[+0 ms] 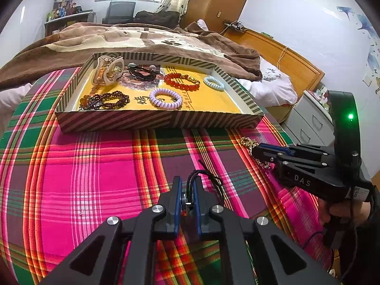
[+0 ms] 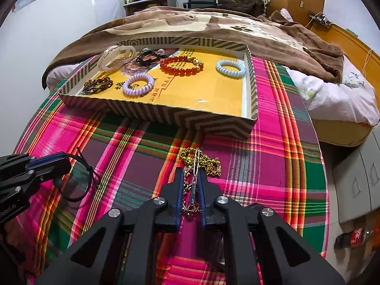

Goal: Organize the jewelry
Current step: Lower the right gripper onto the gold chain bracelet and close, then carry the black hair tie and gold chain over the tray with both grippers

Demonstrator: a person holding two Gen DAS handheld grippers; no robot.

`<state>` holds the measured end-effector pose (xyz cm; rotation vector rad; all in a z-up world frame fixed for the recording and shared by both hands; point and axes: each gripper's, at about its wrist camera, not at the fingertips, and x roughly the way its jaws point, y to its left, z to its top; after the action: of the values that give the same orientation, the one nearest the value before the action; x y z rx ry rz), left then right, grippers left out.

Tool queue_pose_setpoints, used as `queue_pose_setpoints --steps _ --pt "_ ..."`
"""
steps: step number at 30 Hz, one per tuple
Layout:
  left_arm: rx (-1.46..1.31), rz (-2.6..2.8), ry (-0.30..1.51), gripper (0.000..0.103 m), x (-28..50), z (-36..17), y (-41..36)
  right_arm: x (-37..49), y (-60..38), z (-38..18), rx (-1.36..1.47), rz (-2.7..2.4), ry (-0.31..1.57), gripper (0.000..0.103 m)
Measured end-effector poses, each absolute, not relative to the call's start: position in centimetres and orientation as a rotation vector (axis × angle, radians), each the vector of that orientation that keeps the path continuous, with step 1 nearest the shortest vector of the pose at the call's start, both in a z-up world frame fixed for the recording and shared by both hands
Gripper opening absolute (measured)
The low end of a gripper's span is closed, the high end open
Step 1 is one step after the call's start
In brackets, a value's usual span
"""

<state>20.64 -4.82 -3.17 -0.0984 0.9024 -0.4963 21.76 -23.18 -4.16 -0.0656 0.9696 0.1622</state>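
Observation:
A striped shallow box (image 1: 118, 118) (image 2: 213, 121) lies on the plaid cloth. It holds a white hair claw (image 1: 109, 70), black cords (image 1: 141, 72), a red bead bracelet (image 1: 181, 80) (image 2: 181, 65), a purple coil tie (image 1: 166, 97) (image 2: 138, 85), a pale blue coil tie (image 1: 214, 83) (image 2: 230, 68) and dark bead bracelets (image 1: 106, 99). My left gripper (image 1: 187, 185) (image 2: 60, 159) is shut on a black cord necklace (image 1: 206, 178) (image 2: 80, 178). My right gripper (image 2: 192, 178) (image 1: 255, 150) is shut on a gold chain (image 2: 201, 161) (image 1: 249, 142) that rests on the cloth.
A brown blanket (image 1: 142, 38) covers the bed behind the box. A wooden headboard (image 1: 285, 57) and a white pillow (image 1: 268, 85) are at the right. Grey drawers (image 1: 308, 121) stand beside the bed. Plaid cloth (image 1: 95, 178) spreads before the box.

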Motion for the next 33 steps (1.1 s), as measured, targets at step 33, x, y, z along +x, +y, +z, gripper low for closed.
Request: queue_pose_setpoints --steps 33 --pt "-0.039 -0.475 0.755 0.009 19.9 4.3 -5.1 18.8 -22.3 4.6 -0.002 0.25 0.76 0.004"
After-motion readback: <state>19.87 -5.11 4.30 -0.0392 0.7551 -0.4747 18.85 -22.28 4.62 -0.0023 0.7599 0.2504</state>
